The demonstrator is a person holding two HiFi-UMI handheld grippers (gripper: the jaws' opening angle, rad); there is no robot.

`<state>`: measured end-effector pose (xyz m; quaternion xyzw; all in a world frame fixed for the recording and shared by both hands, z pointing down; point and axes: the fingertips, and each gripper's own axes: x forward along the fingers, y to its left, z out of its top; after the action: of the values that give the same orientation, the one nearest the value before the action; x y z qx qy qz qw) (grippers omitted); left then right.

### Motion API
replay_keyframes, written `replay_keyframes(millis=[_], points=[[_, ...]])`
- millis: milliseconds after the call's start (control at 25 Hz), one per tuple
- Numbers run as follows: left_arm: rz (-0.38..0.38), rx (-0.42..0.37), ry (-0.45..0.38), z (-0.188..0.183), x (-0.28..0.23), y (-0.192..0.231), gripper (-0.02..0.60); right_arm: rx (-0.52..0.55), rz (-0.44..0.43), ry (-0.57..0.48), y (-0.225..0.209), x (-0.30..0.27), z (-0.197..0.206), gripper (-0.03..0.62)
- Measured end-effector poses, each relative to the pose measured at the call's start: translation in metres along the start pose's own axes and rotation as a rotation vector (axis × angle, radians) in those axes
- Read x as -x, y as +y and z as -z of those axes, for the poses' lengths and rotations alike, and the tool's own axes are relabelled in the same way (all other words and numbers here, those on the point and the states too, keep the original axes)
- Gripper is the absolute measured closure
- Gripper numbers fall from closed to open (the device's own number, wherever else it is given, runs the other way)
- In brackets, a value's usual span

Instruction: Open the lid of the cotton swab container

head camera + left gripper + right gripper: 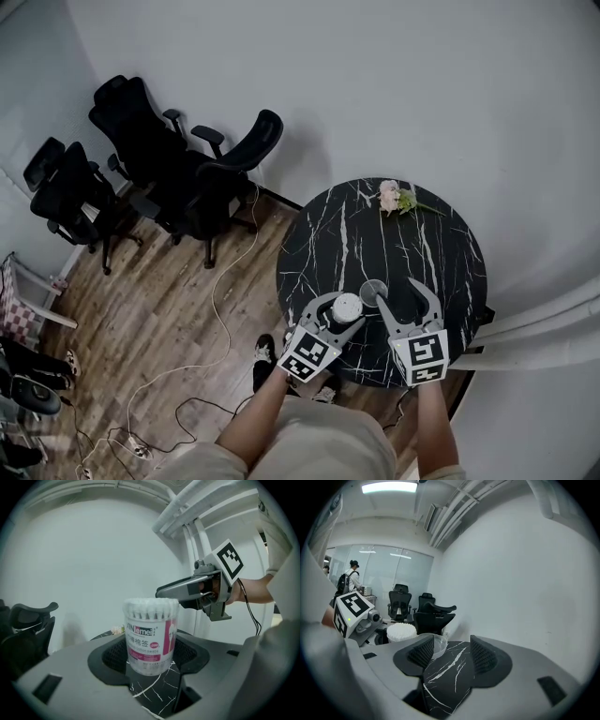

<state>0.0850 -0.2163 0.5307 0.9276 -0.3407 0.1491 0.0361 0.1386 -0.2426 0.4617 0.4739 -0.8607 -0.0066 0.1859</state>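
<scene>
Left claw (151,654) clamps the cotton swab container (150,630), right claw (452,654) apart beside the removed lid (437,644), so I'd ease my grip slowly

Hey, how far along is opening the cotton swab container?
Done: the lid is off the container, swab tips bare, and lies on the table beside the open, empty right tool. In hand: the left tool clamps the container. Left: nothing of the opening itself, it seems.
</scene>
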Motion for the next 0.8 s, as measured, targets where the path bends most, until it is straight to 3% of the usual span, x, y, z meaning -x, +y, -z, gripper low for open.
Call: replay_keyframes(millis=[440, 800], points=[[0.007, -0.020, -0.031, -0.012, -0.001, -0.007, 0.313, -0.096, -0.002, -0.007, -0.003, 0.007, 0.010, 0.330], [-0.034, 0.011, 0.015, 0.007, -0.004, -0.002, 0.313, -0.252, -0.010, -0.137, 0.003, 0.037, -0.006, 0.330]])
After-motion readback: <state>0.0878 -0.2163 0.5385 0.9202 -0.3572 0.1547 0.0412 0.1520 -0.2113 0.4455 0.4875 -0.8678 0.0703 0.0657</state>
